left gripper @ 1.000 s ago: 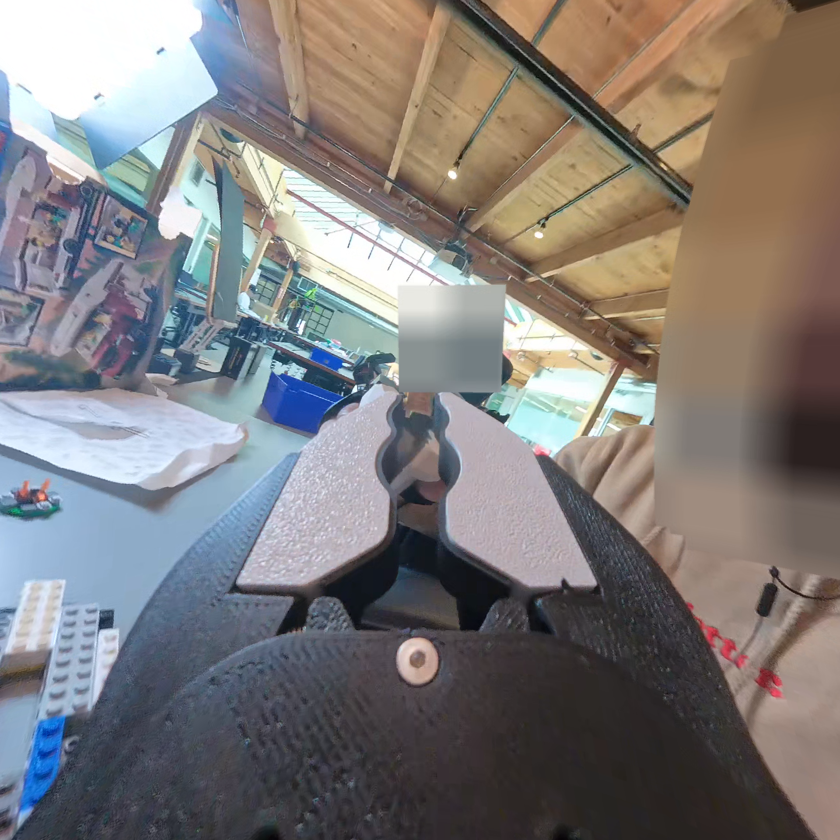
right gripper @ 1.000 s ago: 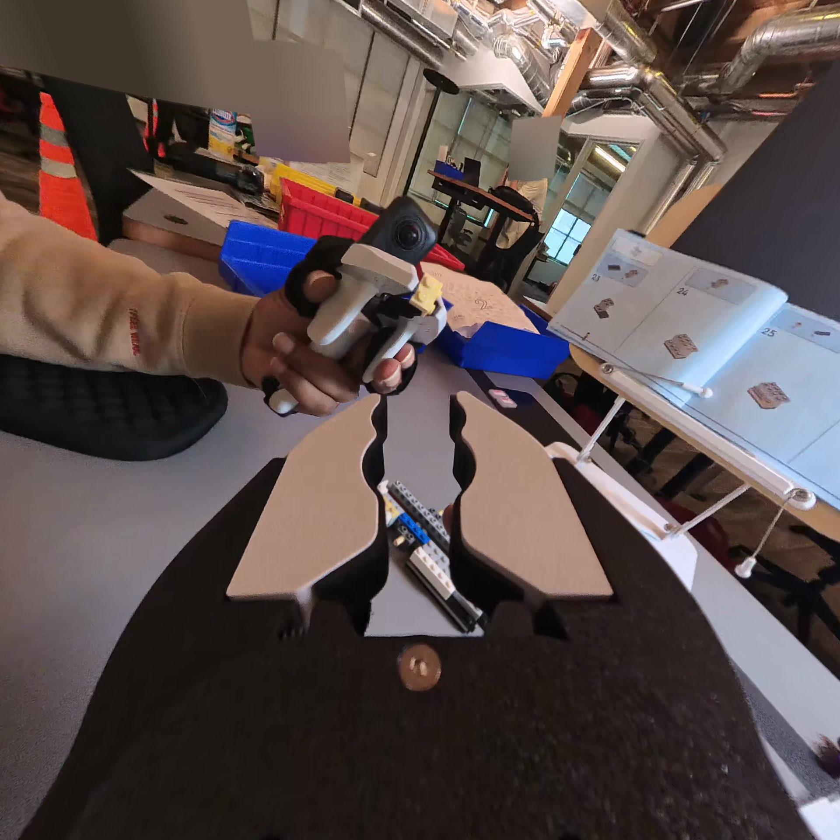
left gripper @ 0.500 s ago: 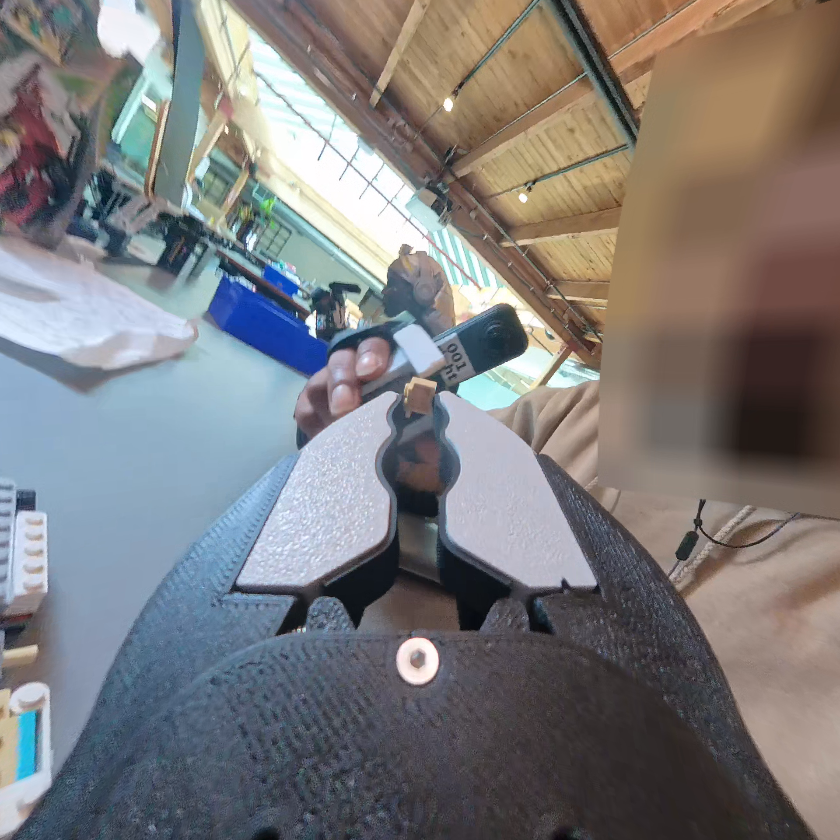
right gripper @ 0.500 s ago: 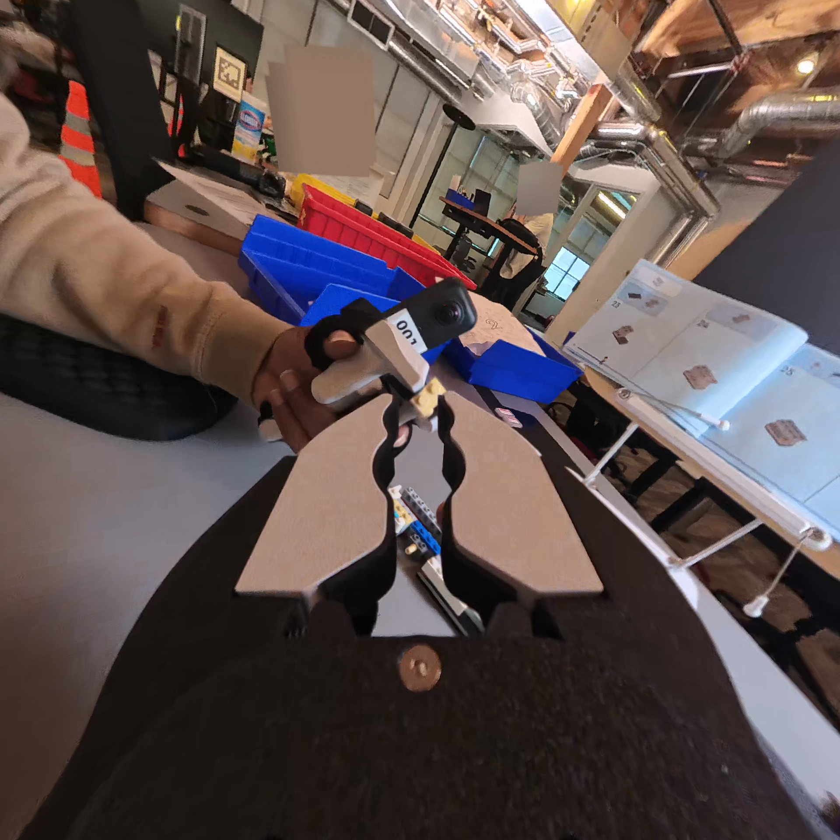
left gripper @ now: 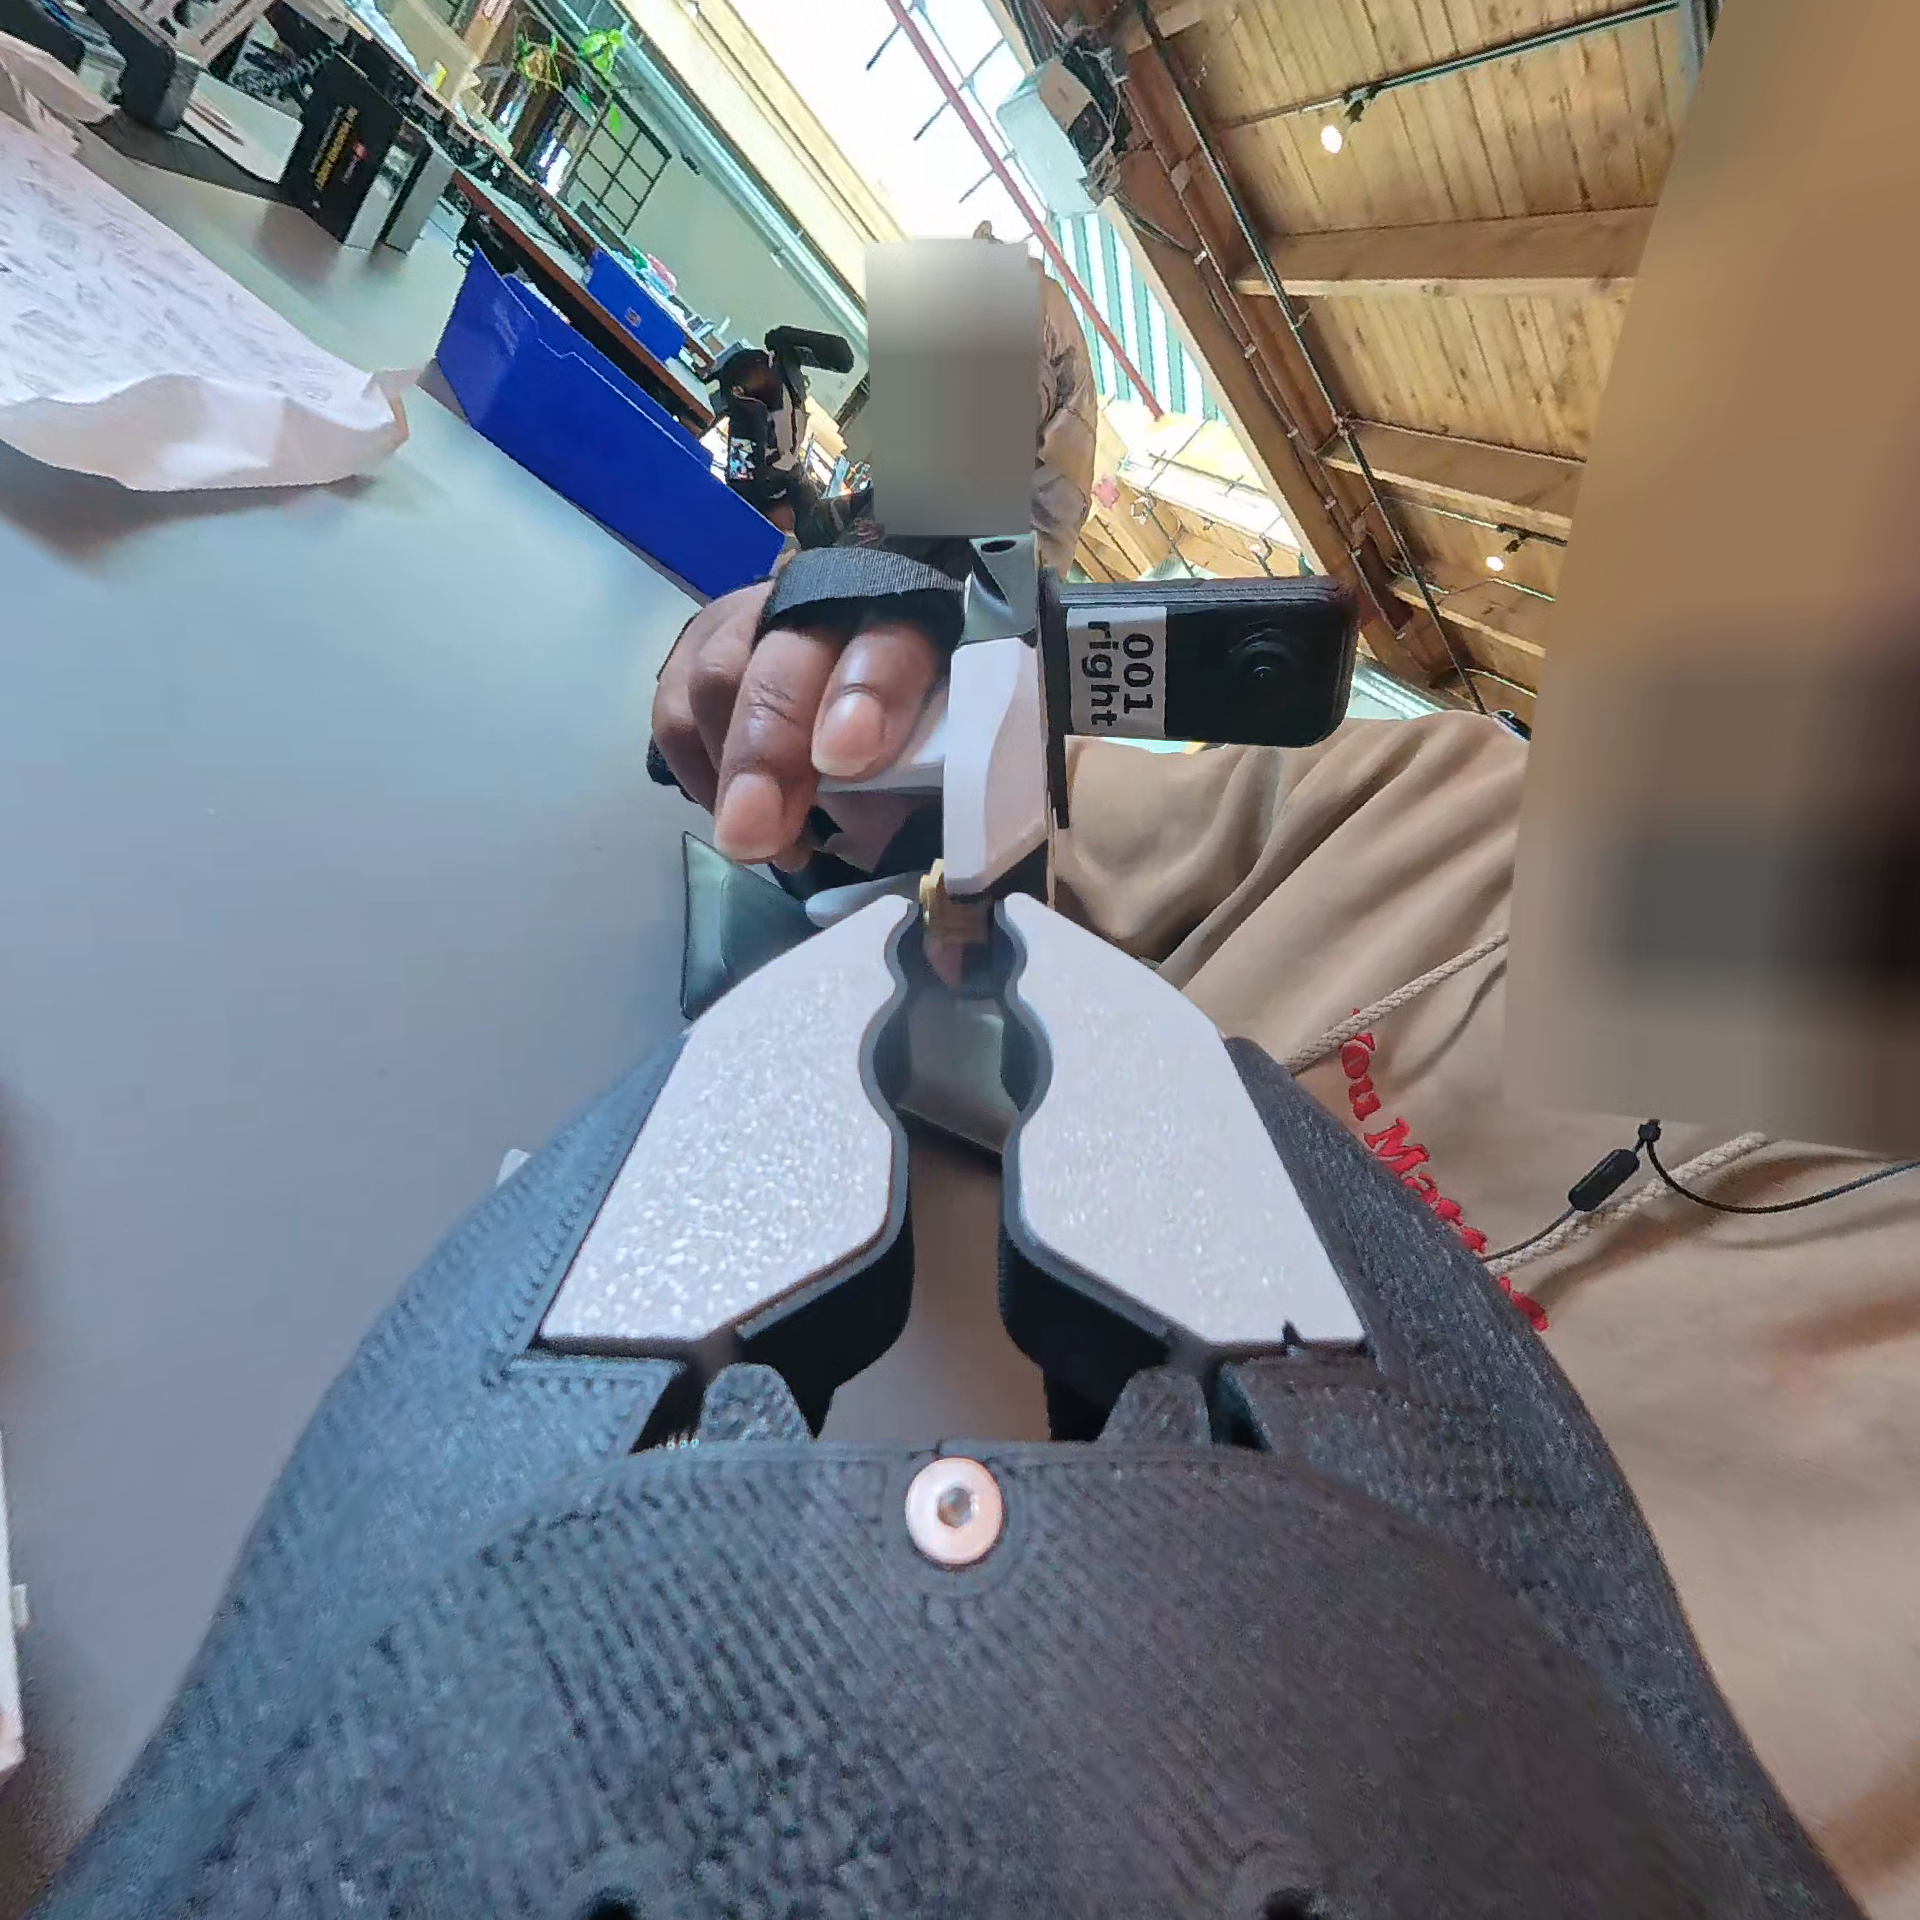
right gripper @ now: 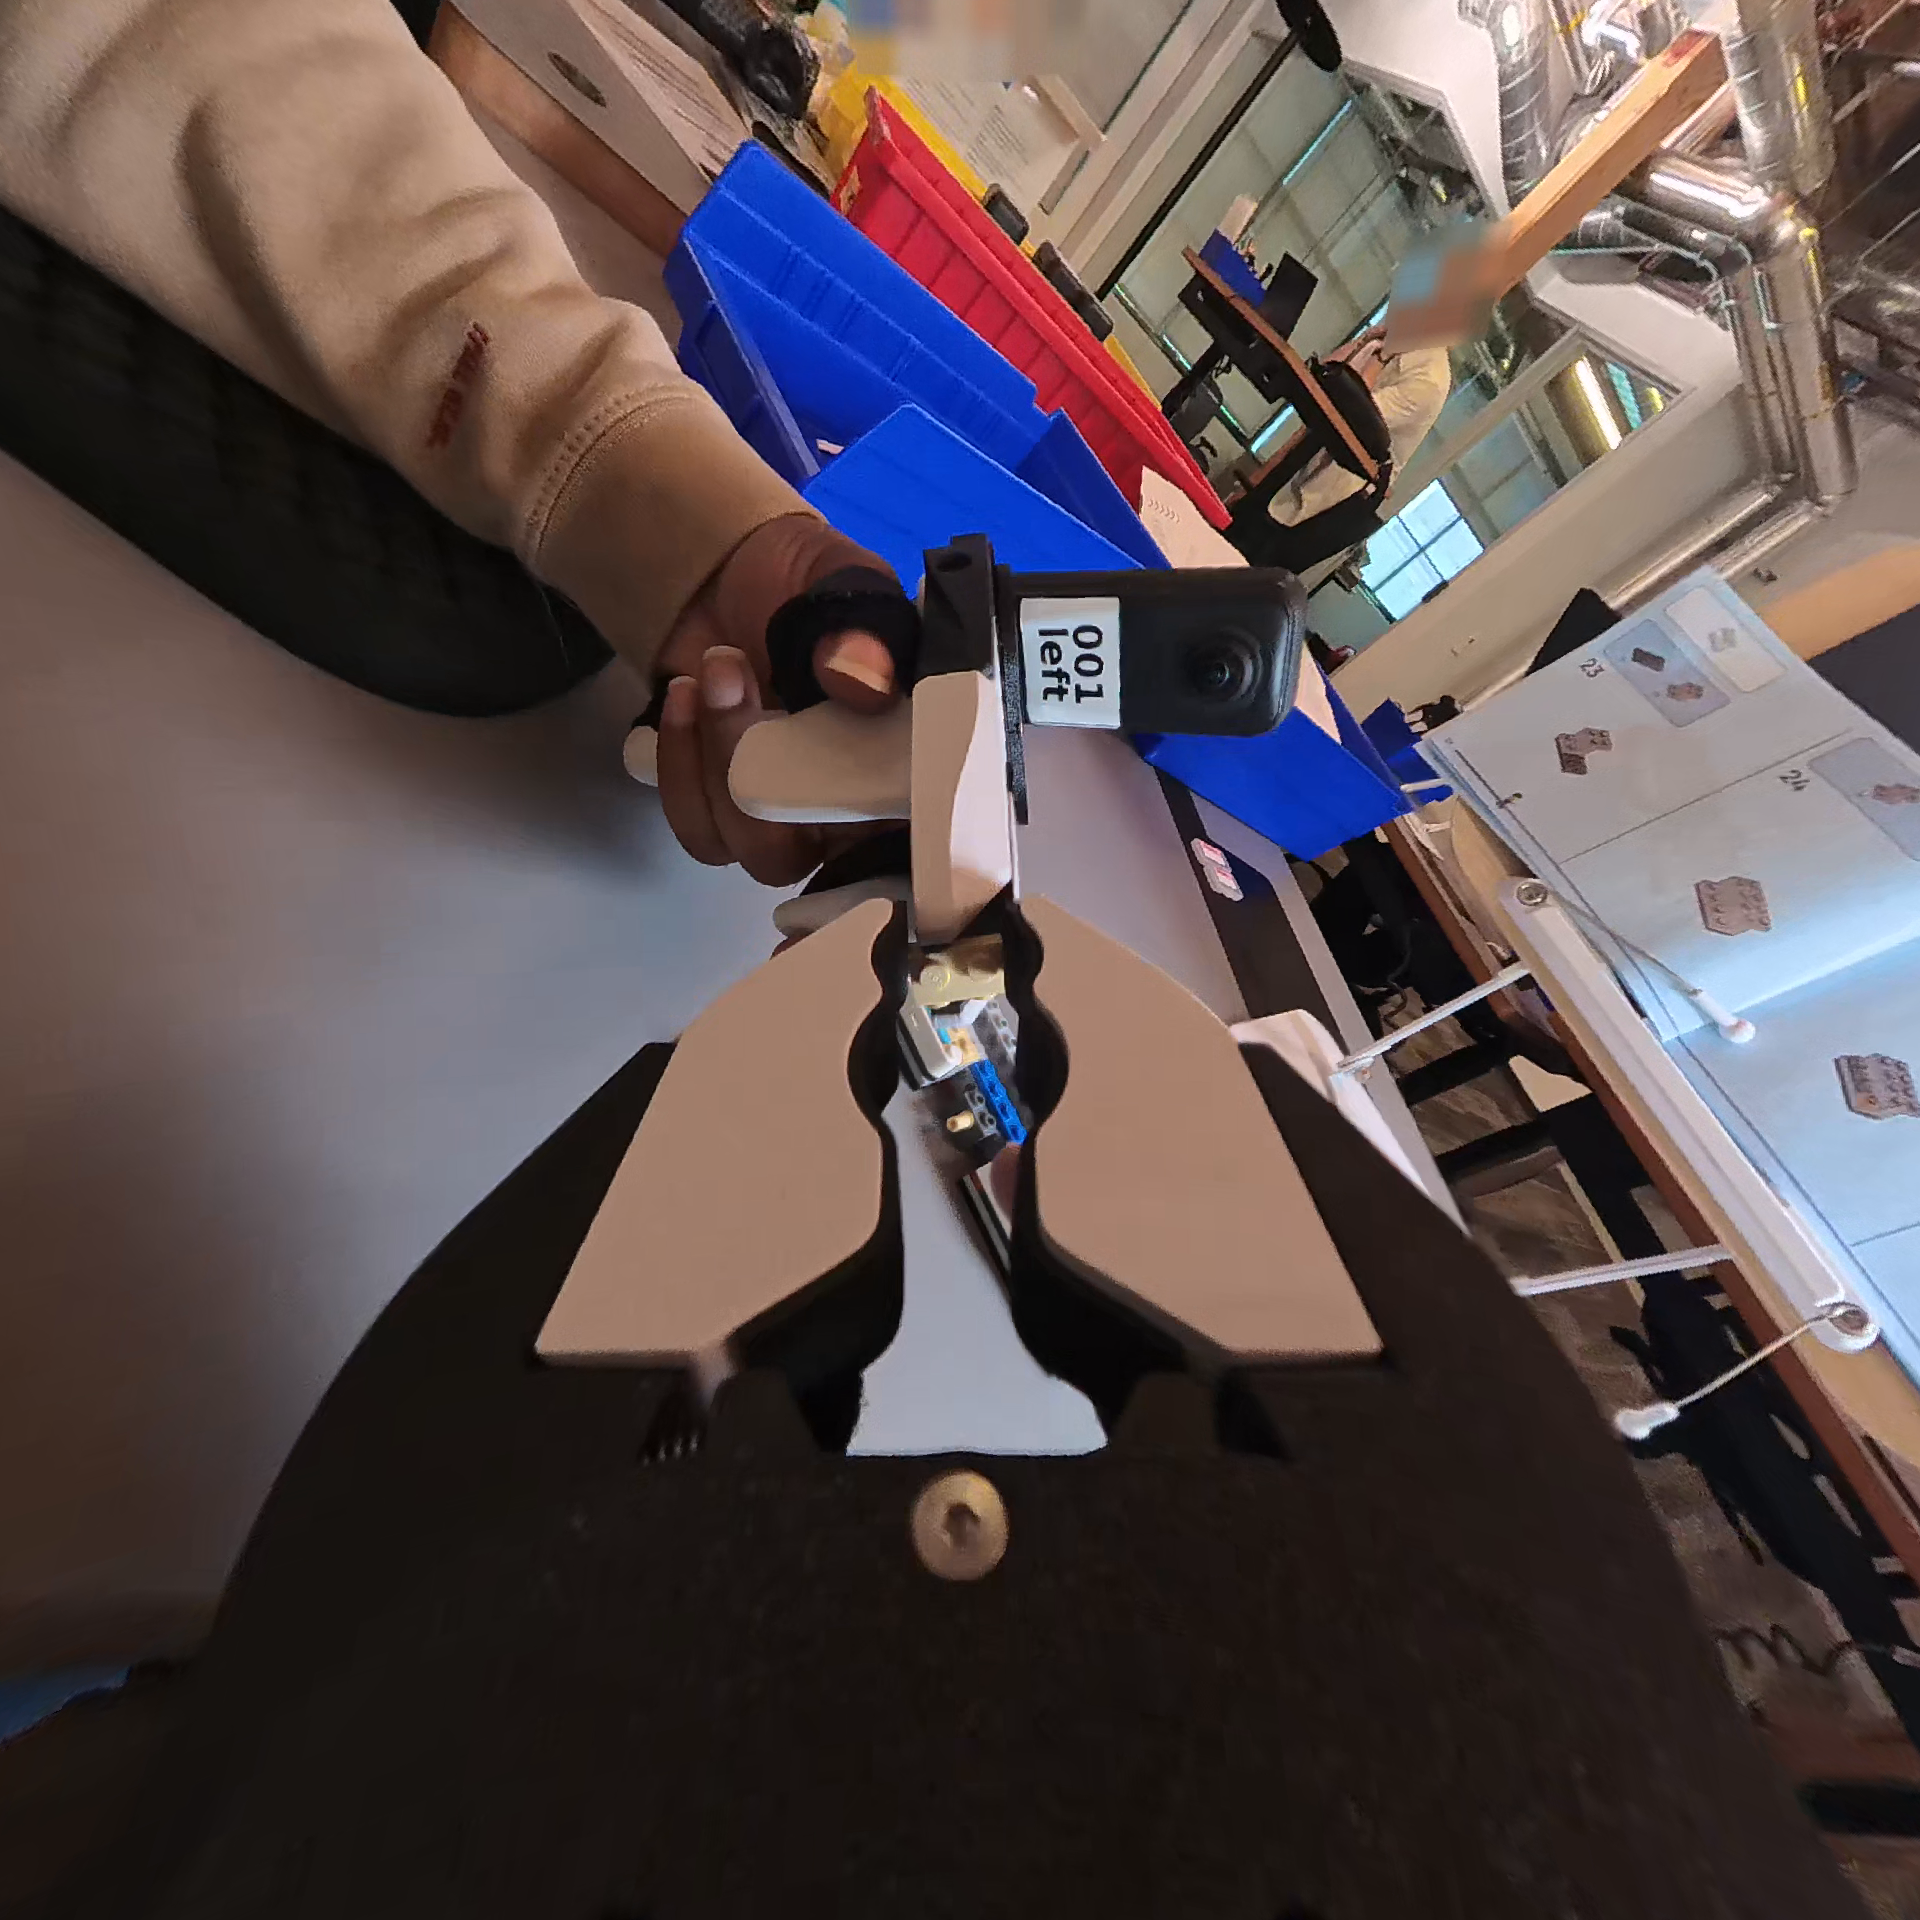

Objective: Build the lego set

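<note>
Both grippers now tip to tip, left gripper (left gripper: 954, 914) jaws clamped on small tan lego piece (right gripper: 961, 977), right gripper (right gripper: 956, 925) jaws narrowed around it, grip unclear, partial lego build (right gripper: 971, 1091) on grey table (right gripper: 312, 987) below

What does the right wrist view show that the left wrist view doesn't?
Right only: the partial build on the table behind its tips, red bin, instruction booklet on a stand. Left only: wood ceiling, white paper sheet. Both: tan piece between the meeting grippers, blue bins, each view's own gripper, right gripper and left gripper.
</note>
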{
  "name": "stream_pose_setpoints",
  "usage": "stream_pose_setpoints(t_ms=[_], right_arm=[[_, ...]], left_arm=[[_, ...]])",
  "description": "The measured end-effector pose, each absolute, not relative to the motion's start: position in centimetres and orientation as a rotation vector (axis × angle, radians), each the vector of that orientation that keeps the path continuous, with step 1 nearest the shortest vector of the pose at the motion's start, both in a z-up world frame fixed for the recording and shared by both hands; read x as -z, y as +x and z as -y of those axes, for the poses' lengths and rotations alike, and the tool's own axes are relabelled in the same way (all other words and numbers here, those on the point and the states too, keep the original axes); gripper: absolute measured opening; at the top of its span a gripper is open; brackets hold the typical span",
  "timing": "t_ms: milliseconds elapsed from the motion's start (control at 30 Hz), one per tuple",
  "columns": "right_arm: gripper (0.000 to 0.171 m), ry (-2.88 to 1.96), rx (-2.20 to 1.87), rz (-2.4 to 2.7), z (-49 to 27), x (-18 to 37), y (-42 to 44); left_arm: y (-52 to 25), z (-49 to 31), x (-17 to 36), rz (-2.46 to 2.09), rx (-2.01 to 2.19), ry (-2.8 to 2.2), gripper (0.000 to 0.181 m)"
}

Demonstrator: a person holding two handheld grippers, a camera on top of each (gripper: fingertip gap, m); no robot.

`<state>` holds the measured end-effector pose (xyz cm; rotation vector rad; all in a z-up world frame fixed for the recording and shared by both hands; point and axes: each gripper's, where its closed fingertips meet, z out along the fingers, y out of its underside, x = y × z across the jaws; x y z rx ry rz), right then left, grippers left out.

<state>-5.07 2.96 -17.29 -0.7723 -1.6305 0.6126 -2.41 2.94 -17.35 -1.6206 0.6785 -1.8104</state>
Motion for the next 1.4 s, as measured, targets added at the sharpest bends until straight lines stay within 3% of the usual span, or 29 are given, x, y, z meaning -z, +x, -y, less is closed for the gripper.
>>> stream_pose_setpoints(t_ms=[233,500,733,1000,1200,1400], right_arm=[[0.017,-1.017,-0.680,1.520,-6.0,17.4,-5.1],[0.017,-1.435,-1.237,1.196,-9.0,16.2,-4.3],[0.017,-1.627,-1.574,1.127,-7.8,16.9,-4.8],[0.017,-1.886,-1.934,0.913,-7.1,18.3,-5.4],[0.017,-1.864,-2.194,0.678,-6.8,17.4,-5.9],[0.017,-1.850,-2.216,0.575,-7.0,17.4,-6.2]], left_arm=[[-4.1,-5.9,17.7,-0.594,1.539,-1.645,0.016],[-4.8,-7.5,18.7,-0.888,0.718,-1.573,0.019],[-4.3,-7.5,18.4,-1.037,0.284,-1.436,0.020],[-3.8,-7.1,18.5,-1.061,0.274,-1.431,0.009],[-3.7,-7.1,18.3,-1.011,0.355,-1.449,0.012],[-3.9,-7.3,18.3,-0.994,0.349,-1.457,0.006]])
